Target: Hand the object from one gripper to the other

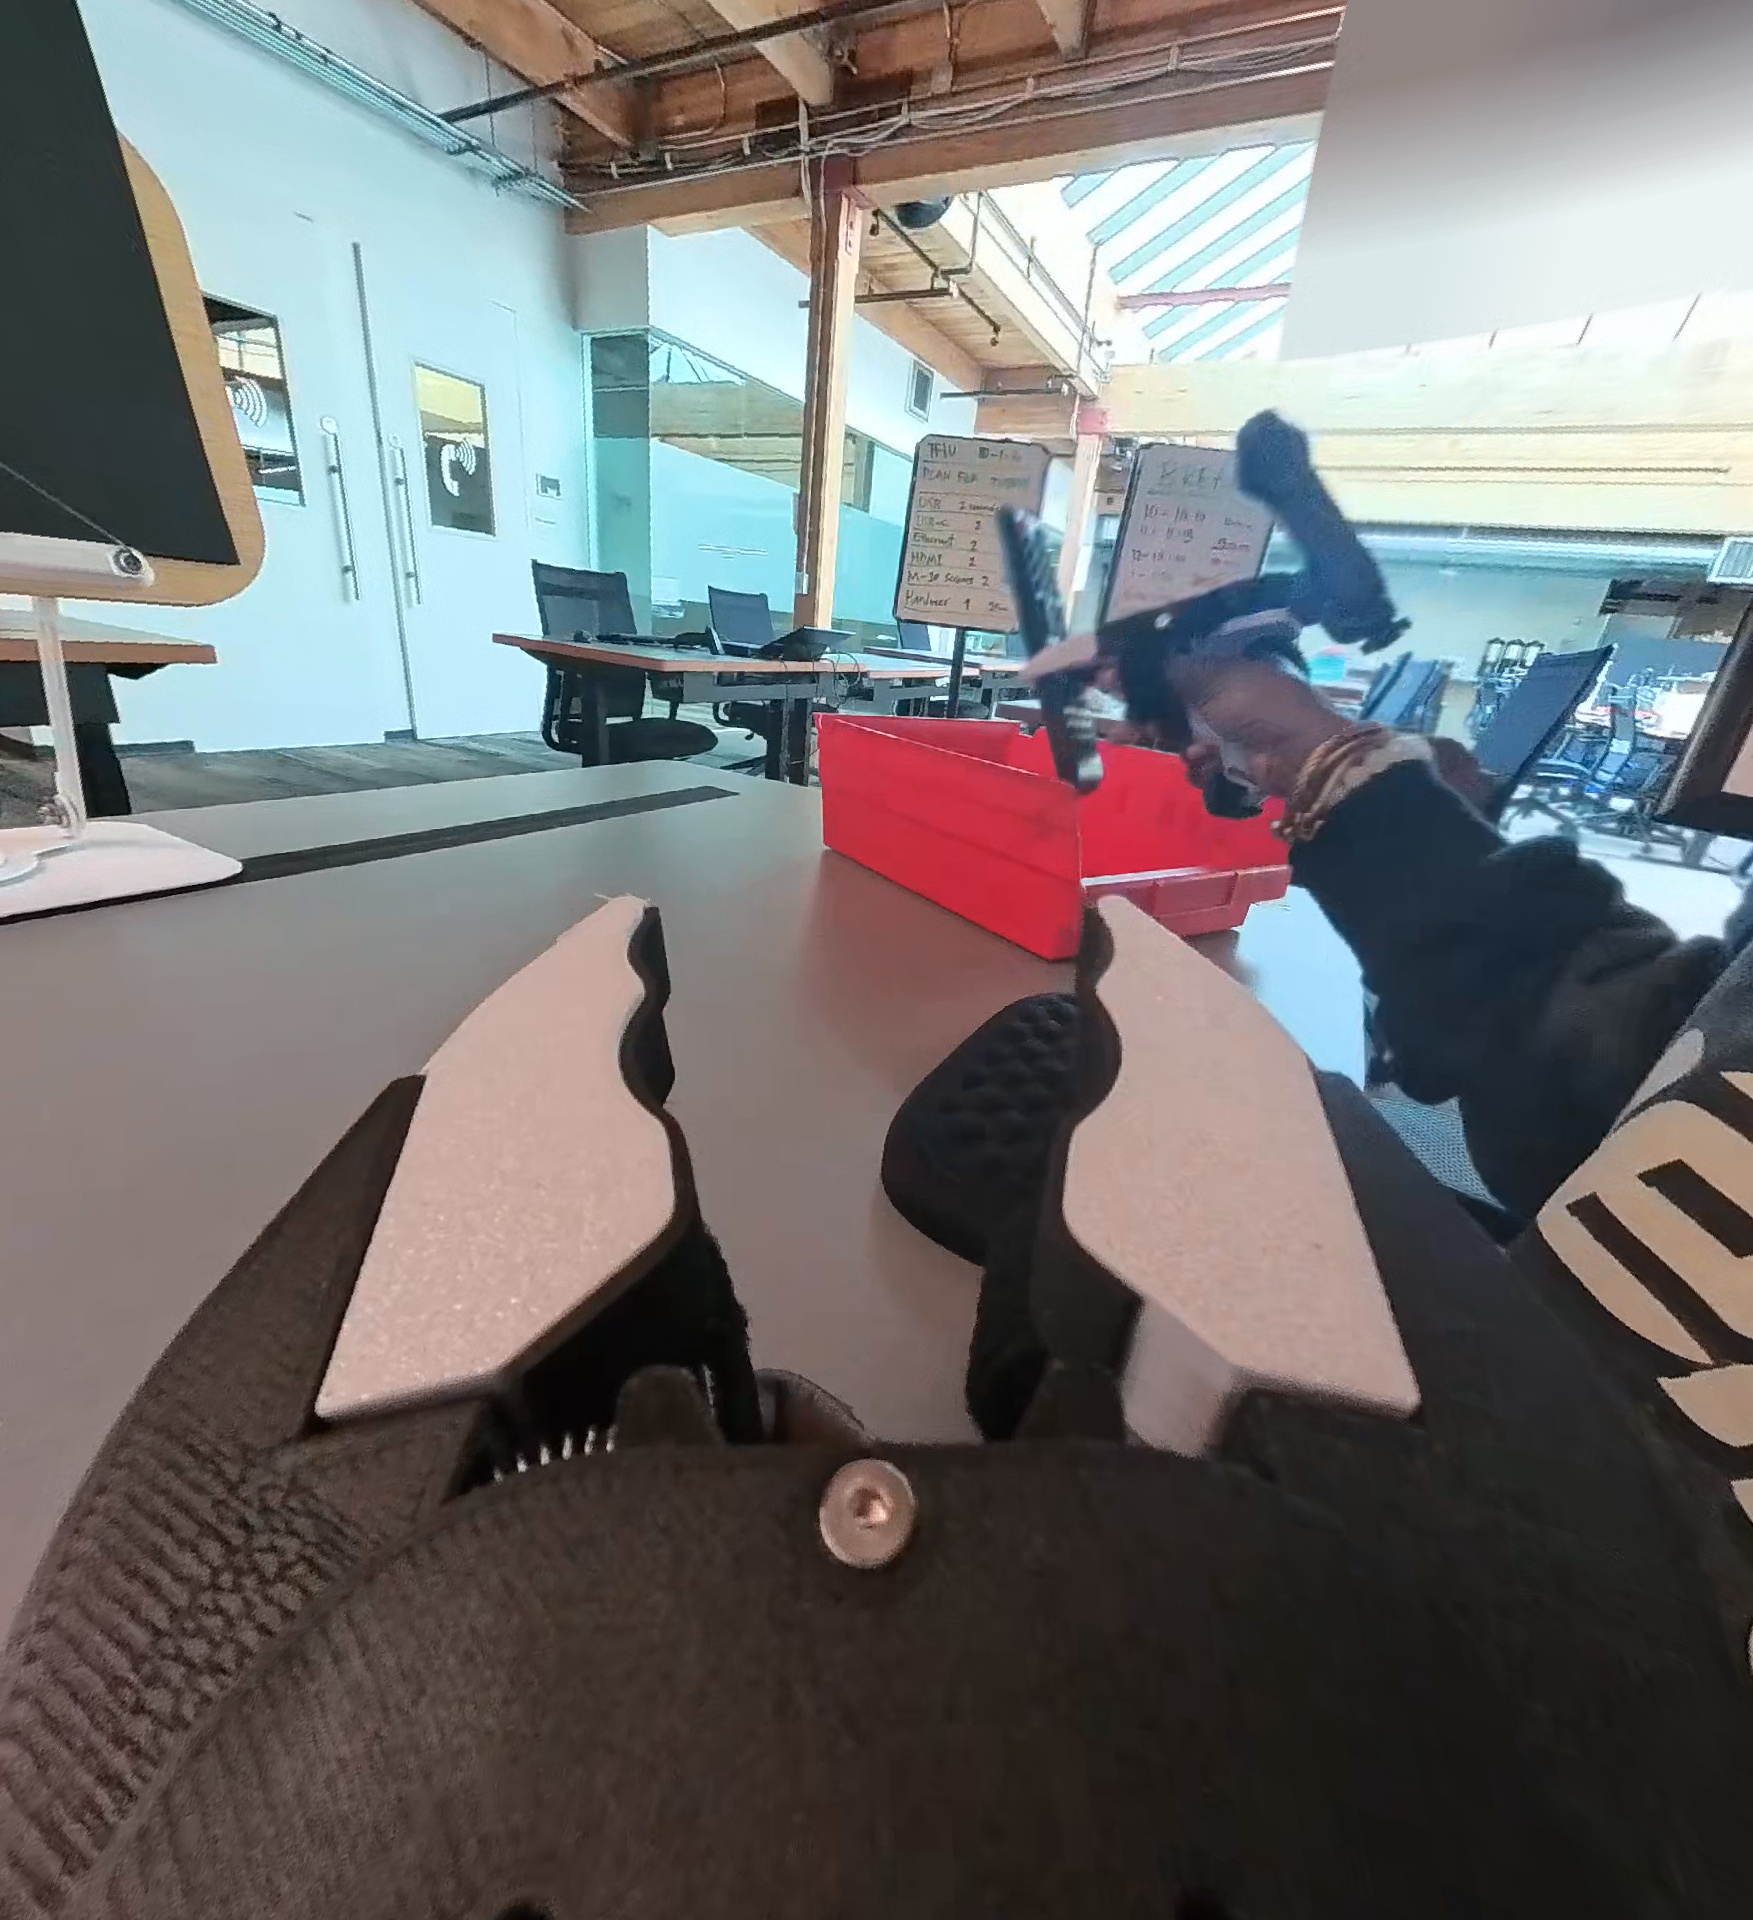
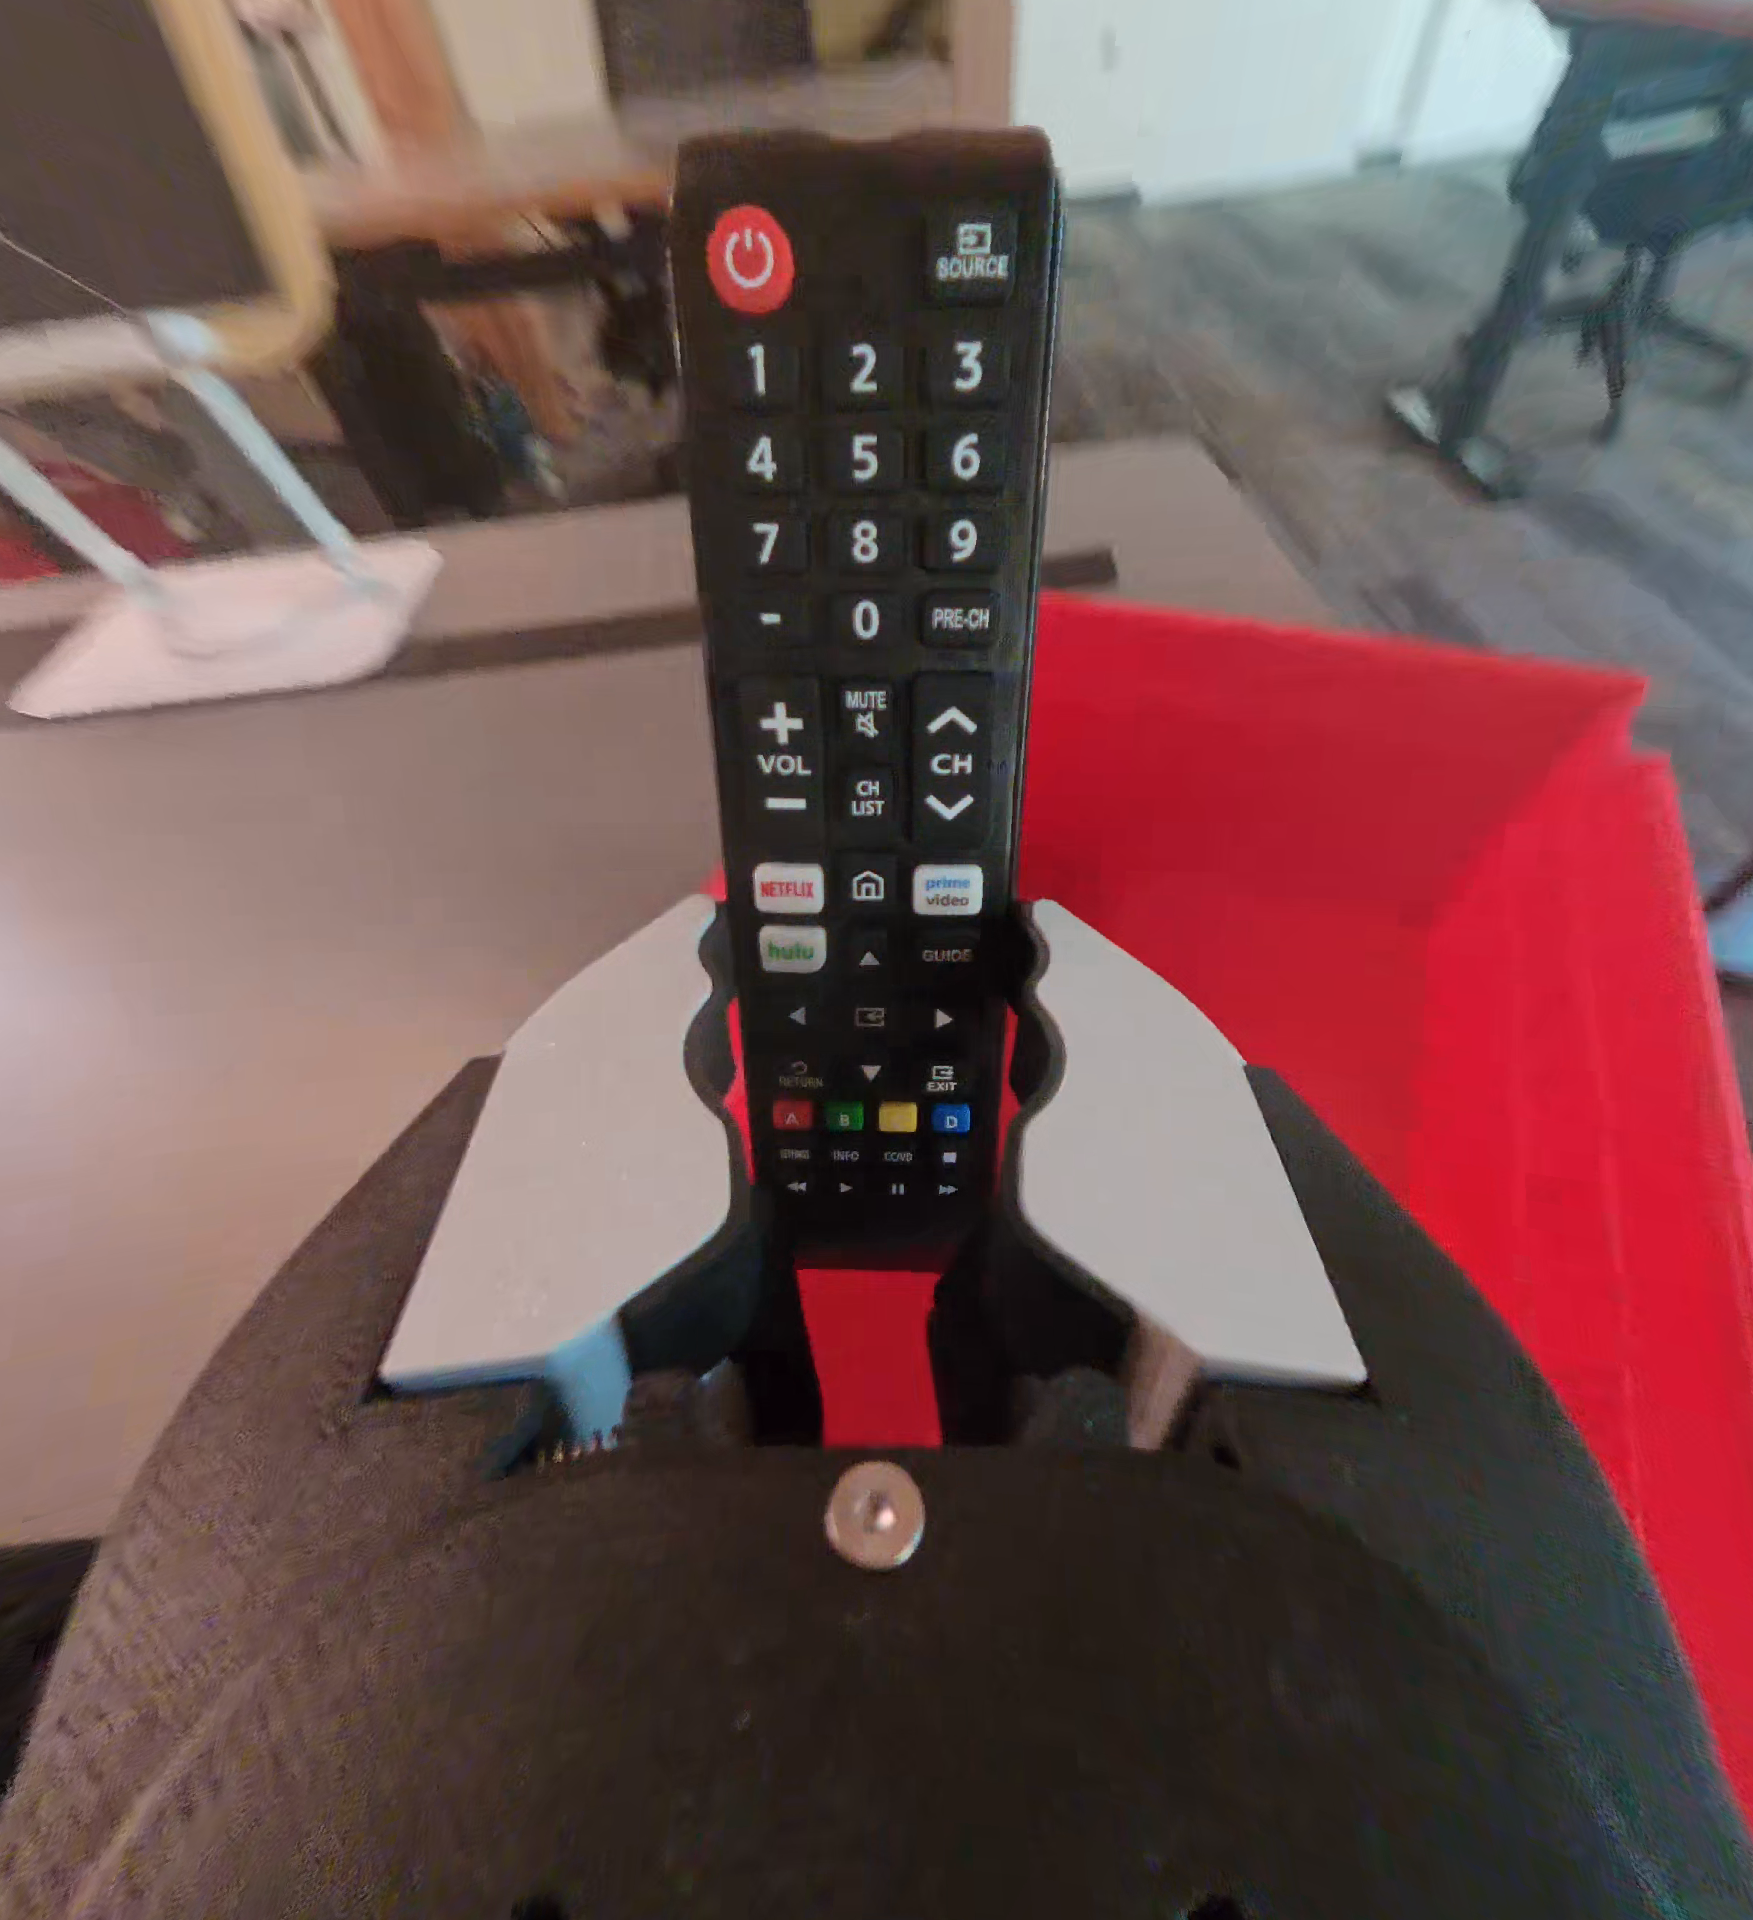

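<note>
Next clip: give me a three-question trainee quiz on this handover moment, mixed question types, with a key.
1. True or false: the left gripper is shut on the remote control.
2. Multiple choice: the right gripper grips the remote at
A. the end with the red power button
B. the end with the small coloured buttons
C. the number keys
3. Short answer: what red thing lies below and behind the held remote on the table?

Key: 1 false, the left gripper is open with nothing between its fingers. 2 B. 3 an open red bin.
</note>
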`<state>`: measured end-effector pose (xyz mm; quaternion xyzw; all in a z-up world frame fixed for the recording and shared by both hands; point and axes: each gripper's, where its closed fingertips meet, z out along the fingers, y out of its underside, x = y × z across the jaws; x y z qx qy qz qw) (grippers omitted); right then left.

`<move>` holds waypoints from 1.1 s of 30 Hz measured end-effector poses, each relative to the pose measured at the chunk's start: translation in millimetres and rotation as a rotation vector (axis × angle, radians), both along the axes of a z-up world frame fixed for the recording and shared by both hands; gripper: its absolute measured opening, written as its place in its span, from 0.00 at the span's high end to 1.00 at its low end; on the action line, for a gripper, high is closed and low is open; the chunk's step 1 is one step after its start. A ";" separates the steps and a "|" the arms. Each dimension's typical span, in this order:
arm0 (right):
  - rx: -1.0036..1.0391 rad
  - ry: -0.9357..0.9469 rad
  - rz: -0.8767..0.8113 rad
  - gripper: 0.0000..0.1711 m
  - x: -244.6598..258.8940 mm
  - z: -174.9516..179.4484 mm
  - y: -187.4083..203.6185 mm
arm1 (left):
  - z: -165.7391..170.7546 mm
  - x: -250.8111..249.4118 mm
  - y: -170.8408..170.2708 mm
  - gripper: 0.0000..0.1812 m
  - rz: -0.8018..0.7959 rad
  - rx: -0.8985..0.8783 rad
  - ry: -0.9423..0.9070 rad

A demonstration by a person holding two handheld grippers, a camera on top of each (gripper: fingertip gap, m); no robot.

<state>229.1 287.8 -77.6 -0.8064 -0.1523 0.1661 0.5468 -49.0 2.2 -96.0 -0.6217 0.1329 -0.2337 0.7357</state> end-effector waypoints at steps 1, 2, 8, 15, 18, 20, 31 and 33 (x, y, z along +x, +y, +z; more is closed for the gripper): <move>-0.052 -0.018 -0.026 0.70 3.5 -14.6 7.4 | -0.1 0.3 -0.3 0.59 0.001 0.003 0.004; -0.110 -0.034 -0.041 0.70 4.8 -29.1 13.0 | -0.3 0.8 -0.4 0.59 0.000 0.004 0.008; -0.386 -0.138 -0.067 0.69 2.0 -91.8 27.1 | -2.0 2.8 -0.6 0.59 -0.011 -0.002 0.018; -0.553 -0.247 -0.097 0.69 3.6 -116.0 25.9 | -3.1 2.5 0.2 0.59 -0.010 -0.010 0.017; -0.600 -0.279 -0.095 0.69 2.3 -122.4 25.3 | -3.4 2.5 0.3 0.59 -0.009 -0.011 0.018; -0.624 -0.298 -0.087 0.69 0.5 -125.6 24.4 | -3.3 2.5 0.3 0.59 -0.009 -0.012 0.018; -0.685 -0.359 -0.060 0.69 -4.8 -136.2 17.5 | -4.0 2.7 0.9 0.59 -0.007 -0.016 0.021; -0.686 -0.369 -0.048 0.69 -6.5 -135.6 16.0 | -3.9 3.0 0.9 0.59 -0.009 -0.015 0.022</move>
